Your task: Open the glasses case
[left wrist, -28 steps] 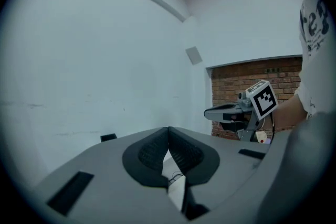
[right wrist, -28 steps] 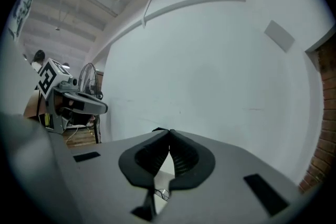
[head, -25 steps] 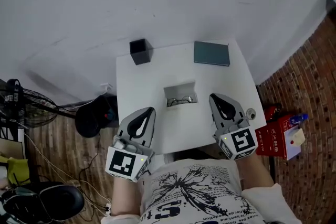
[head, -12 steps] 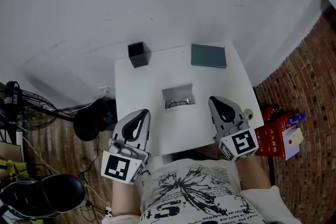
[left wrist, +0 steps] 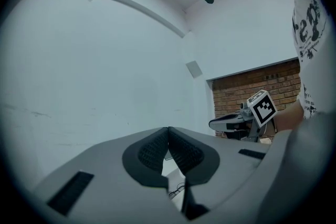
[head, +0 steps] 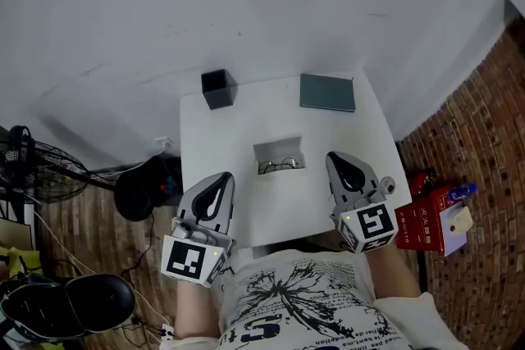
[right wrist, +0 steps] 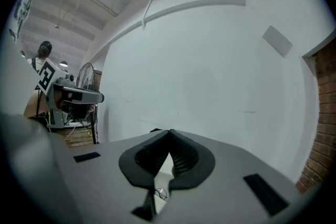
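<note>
The glasses case (head: 327,92), a dark teal flat box, lies closed at the far right of the white table (head: 246,123). A pair of glasses (head: 279,166) rests in a small white tray (head: 278,147) at the table's middle. My left gripper (head: 221,179) hovers at the near left edge, jaws shut and empty, tips together (left wrist: 168,131). My right gripper (head: 337,159) sits at the near right, just right of the tray, also shut with nothing in it (right wrist: 169,134). Both are well short of the case.
A small black open box (head: 217,86) stands at the table's far left corner. Beside the table are a fan (head: 29,168) and a black round object (head: 138,189) on the left, and a red box (head: 426,219) on the right. A white wall rises behind.
The left gripper has shifted slightly left along the table's front edge; the right one has stayed put. Both jaws stay shut.
</note>
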